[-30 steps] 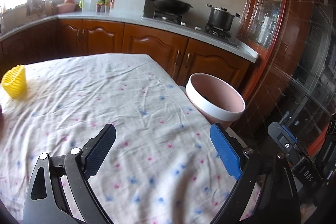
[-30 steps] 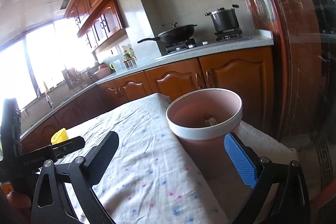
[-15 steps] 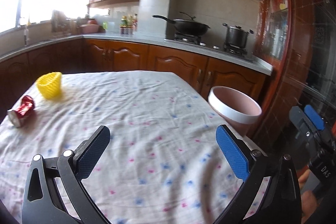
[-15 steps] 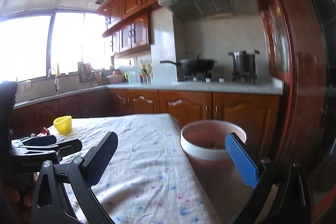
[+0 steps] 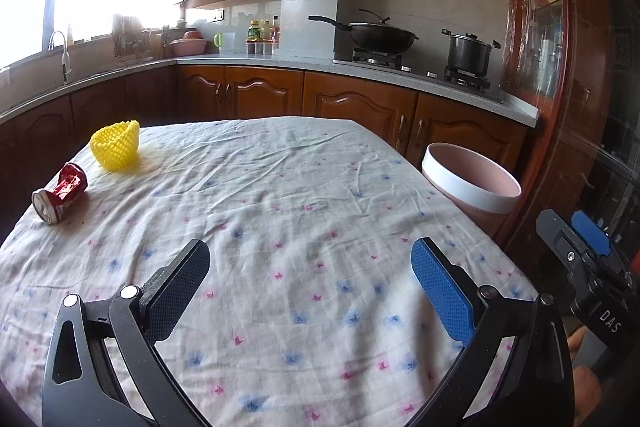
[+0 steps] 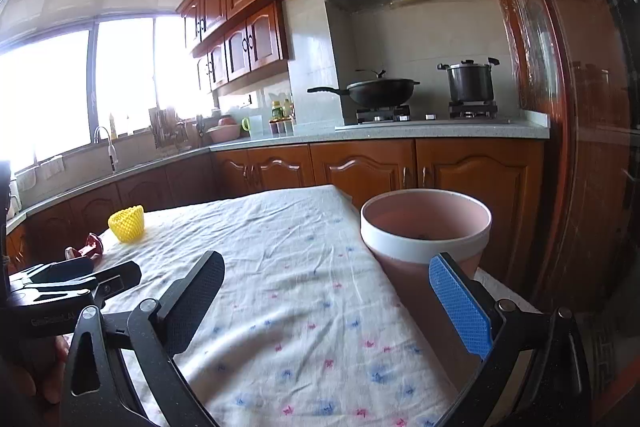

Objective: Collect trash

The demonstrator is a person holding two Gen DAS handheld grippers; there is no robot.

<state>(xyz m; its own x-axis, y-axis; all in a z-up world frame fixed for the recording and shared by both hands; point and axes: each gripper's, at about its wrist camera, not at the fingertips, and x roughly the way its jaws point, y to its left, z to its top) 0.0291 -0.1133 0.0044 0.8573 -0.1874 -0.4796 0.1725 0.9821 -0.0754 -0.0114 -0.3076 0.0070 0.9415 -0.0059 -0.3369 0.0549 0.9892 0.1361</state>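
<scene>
A crushed red can (image 5: 61,198) lies on its side at the table's far left, next to a yellow foam net sleeve (image 5: 117,145). Both also show in the right wrist view, the can (image 6: 89,245) partly hidden behind the left gripper's body and the sleeve (image 6: 127,223) beyond it. A pink bin with a white rim (image 5: 472,183) stands off the table's right edge; it is close ahead in the right wrist view (image 6: 425,230). My left gripper (image 5: 310,281) is open and empty above the cloth. My right gripper (image 6: 326,297) is open and empty, near the bin.
The table carries a white floral cloth (image 5: 280,211). Wooden cabinets and a grey counter (image 5: 360,71) run behind it, with a wok (image 5: 376,37) and pot (image 5: 469,53) on the stove. A dark wooden frame (image 6: 560,147) stands to the right.
Both grippers have pulled back and tilted up. The left view has swung left, so the red can has come into sight. Both stay open and empty.
</scene>
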